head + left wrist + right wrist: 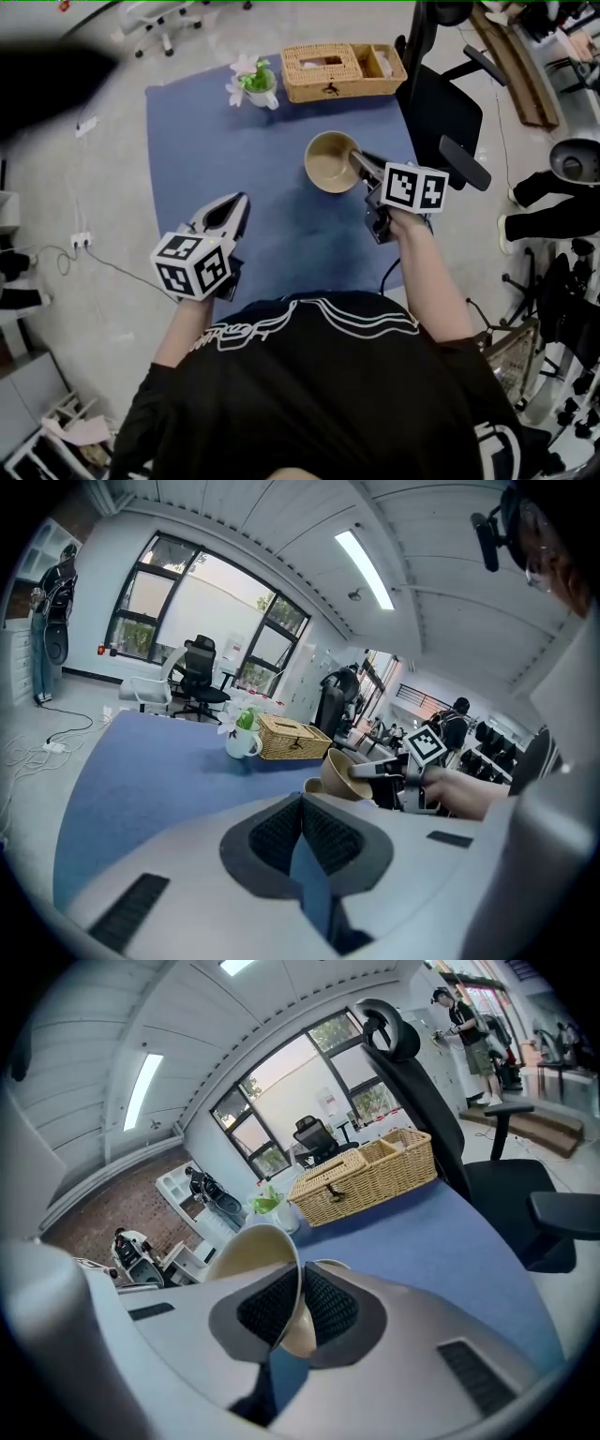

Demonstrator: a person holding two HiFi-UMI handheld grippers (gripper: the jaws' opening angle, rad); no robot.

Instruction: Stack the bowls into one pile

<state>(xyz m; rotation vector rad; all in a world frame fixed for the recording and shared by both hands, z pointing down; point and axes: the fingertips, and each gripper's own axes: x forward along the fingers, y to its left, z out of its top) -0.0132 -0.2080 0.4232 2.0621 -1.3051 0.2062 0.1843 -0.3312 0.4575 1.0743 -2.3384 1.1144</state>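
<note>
Head view, we see the right tool pinching the tilted beige bowl by its rim above the blue table, left tool pressed together, wicker basket perhaps holding paper in its side compartment.

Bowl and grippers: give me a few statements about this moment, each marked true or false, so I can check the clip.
1. The right gripper grips the bowl by its rim. True.
2. The left gripper holds a second bowl. False: its fingers are together with nothing between them.
3. The basket stands at the far edge of the blue surface. True.
4. In the head view, the mug with the plant stands right of the basket. False: it stands left of it.
5. The held bowl is turned mouth down. False: the head view looks into its open inside.
</note>
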